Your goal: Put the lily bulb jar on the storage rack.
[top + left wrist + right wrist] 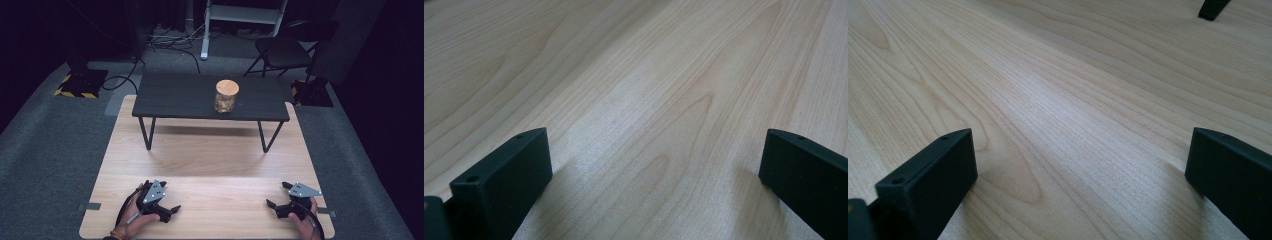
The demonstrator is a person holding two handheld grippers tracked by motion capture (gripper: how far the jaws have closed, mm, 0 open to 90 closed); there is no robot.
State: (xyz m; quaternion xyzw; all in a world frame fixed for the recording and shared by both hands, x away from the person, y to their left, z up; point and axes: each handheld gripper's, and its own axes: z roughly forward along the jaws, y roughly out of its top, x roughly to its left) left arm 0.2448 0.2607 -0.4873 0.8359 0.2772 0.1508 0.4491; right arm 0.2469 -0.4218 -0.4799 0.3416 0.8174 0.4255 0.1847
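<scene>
A glass jar [226,96] stands upright on a low black table [175,97], right of that table's middle and nearer its front edge than its back. The jar is clear, with a round, flat, light wooden lid [227,87] shut on top. Inside it holds something pale brown and lumpy, filling most of it; what the stuff is cannot be told.

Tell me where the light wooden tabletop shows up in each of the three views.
High view: wooden tabletop spans the lower middle, under the black bench.
Left gripper view: stretches ahead between the left gripper's open jaws.
Right gripper view: likewise, ahead of the right gripper's open jaws.
Shared landmark: its pale wood grain.
</scene>
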